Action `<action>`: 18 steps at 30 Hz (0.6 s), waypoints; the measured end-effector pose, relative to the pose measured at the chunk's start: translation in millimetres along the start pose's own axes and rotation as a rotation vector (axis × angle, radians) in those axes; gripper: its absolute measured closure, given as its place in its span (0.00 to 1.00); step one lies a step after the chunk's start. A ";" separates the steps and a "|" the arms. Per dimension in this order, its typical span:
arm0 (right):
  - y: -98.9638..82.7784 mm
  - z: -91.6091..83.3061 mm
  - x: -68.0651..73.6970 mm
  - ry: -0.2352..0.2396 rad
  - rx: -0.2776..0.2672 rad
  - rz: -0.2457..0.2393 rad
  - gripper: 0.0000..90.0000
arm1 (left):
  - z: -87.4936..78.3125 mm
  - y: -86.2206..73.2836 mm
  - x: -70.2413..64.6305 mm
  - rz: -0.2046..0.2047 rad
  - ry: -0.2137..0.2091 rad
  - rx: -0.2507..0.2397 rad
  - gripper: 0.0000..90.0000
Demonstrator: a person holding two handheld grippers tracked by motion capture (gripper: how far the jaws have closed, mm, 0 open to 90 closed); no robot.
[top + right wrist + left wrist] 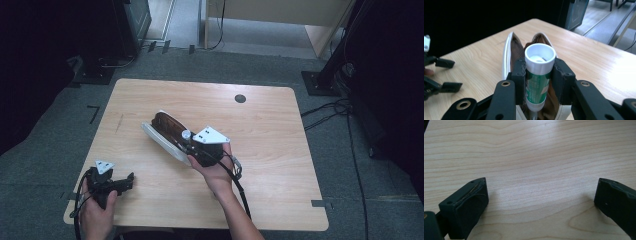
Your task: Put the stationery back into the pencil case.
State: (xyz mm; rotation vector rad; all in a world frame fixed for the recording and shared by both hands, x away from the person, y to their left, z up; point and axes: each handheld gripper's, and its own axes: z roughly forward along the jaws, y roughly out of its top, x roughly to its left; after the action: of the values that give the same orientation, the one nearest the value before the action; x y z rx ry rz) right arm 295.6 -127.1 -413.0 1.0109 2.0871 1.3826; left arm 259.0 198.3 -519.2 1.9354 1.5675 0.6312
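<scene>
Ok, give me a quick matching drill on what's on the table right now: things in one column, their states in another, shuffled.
Things:
1. tube
2. pouch
3. left gripper
4. right gripper

States:
A. open, nothing between its jaws
B. lying unzipped on the table
C. white cap, green label, clamped
D. closed on the tube, above the pouch

Pairs: 1-C, 2-B, 3-A, 4-D

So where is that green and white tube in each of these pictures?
High view: the tube sits at the centre, its white cap at the tip of the right tool, over the open pouch.
Left gripper view: not in it; bare table between the left tool's open jaws.
Right gripper view: centre, upright tube clamped between the jaws.
Shared landmark: the light wooden table.
</scene>
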 end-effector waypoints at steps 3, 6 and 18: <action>-2.1 2.9 0.9 -0.014 0.026 -0.012 0.74 | 0.0 0.0 0.0 0.000 0.000 -0.001 0.00; -2.9 3.7 -0.5 -0.014 0.034 -0.002 0.73 | 0.1 0.0 -0.1 0.000 0.000 -0.001 0.00; -2.0 14.2 -4.4 -0.027 0.067 0.007 0.68 | 0.1 -0.1 -0.1 -0.001 0.001 -0.001 0.00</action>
State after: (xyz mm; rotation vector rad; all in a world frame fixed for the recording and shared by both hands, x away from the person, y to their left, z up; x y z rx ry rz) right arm 307.7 -122.5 -420.7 1.0591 2.1242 1.3030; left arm 259.0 198.3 -519.3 1.9337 1.5676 0.6324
